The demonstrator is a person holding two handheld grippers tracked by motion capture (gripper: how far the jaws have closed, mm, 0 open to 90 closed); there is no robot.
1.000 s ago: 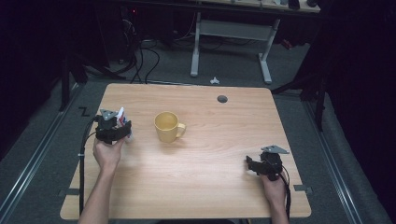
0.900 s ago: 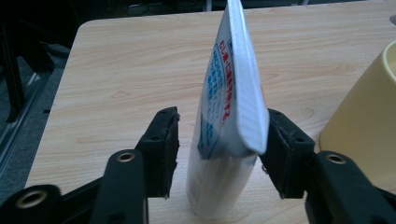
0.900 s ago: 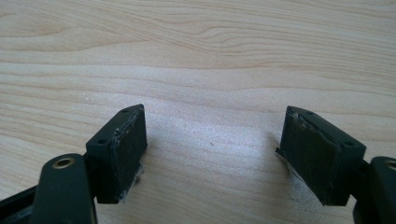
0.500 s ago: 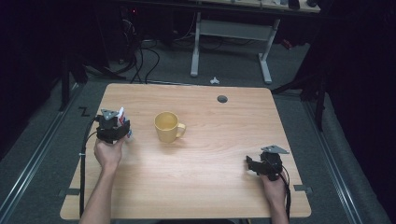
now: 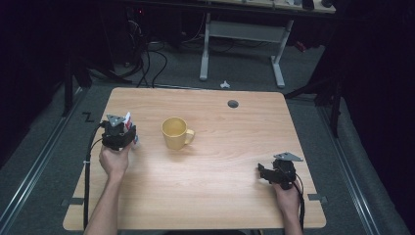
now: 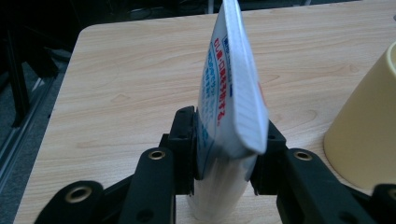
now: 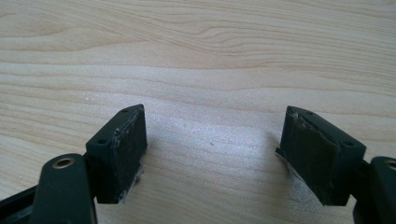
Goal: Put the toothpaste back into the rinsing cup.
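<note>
The left claw (image 6: 224,154), jaws just closed, clamps a soft tube (image 6: 231,93) that may buckle and slip; the right claw (image 7: 215,154) gapes empty.

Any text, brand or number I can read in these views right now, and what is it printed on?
White packet, clamped upright in the left gripper: red and blue printed lines run up its side, too blurred and slanted to read.
Yellow mug: no print visible.
Wooden table: no label visible.
Right gripper, jaws open over bare wood: no marking visible.
</note>
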